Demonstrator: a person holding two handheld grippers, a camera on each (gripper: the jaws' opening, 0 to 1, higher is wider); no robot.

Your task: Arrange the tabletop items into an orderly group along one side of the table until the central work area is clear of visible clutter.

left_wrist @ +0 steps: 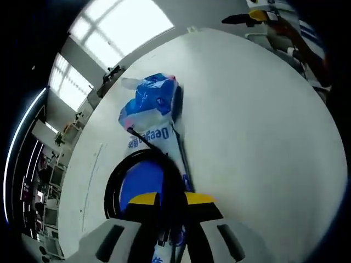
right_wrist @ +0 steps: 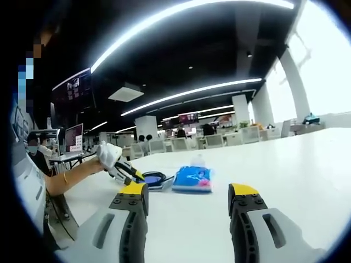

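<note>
The white bench point(right_wrist: 307, 164) is bare across most of its top, and what there is to tidy sits together toward one side, which suits the aim of freeing the middle.

On it lies a blue and white packet point(left_wrist: 149, 118), flat, printed side up. In the right gripper view the same packet point(right_wrist: 192, 178) sits well ahead of the camera, just beside a round blue thing with a black rim point(right_wrist: 154, 180). They are close enough that I cannot tell if they touch.

The left gripper point(left_wrist: 170, 219) is down over that round thing point(left_wrist: 140, 183), with dark cord point(left_wrist: 174, 181) running between its jaws. The jaws look narrow, seemingly pinching the cord or the rim, but I cannot tell for sure that they grip. From across the bench a white-gloved hand point(right_wrist: 109, 155) holds it point(right_wrist: 133, 174) low at the round thing's edge, likely to drag or seat it against the packet.

The right gripper point(right_wrist: 188, 200) hangs back, jaws wide and holding nothing, probably waiting its turn.
</note>
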